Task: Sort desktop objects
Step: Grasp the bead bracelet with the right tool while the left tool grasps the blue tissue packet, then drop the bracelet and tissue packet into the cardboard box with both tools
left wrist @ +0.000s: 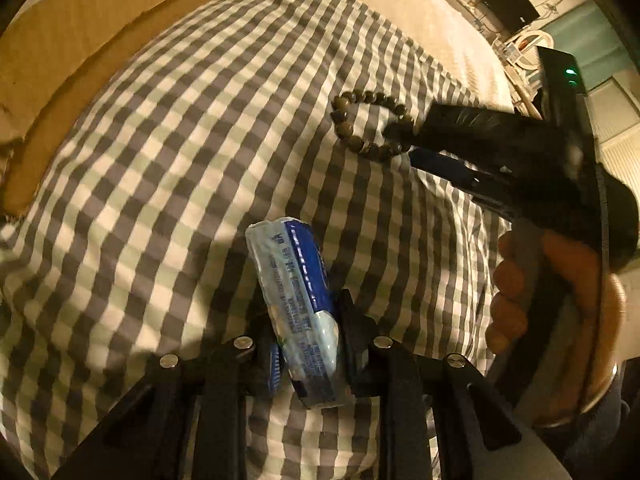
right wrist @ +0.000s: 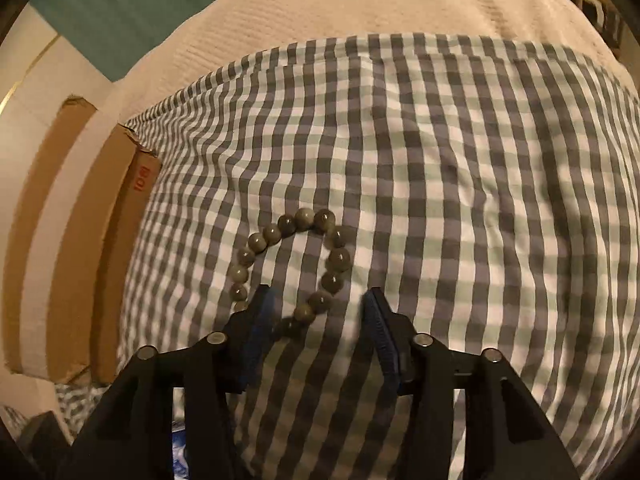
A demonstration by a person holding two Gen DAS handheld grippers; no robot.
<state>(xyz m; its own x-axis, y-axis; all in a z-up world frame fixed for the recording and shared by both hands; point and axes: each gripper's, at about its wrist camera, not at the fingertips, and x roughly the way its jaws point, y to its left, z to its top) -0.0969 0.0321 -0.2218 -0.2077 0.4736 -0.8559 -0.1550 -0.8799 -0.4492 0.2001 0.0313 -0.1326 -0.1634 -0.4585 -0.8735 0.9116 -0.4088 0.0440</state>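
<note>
The left gripper has its jaws pinching a blue tissue pack, lifted above the checked cloth. The right gripper has its jaws spread around the near side of the bead bracelet, which lies on the cloth, not yet grasped. Sorting seems midway. Only the left view shows the pack and the hand; the cardboard box stands beside the cloth.
</note>
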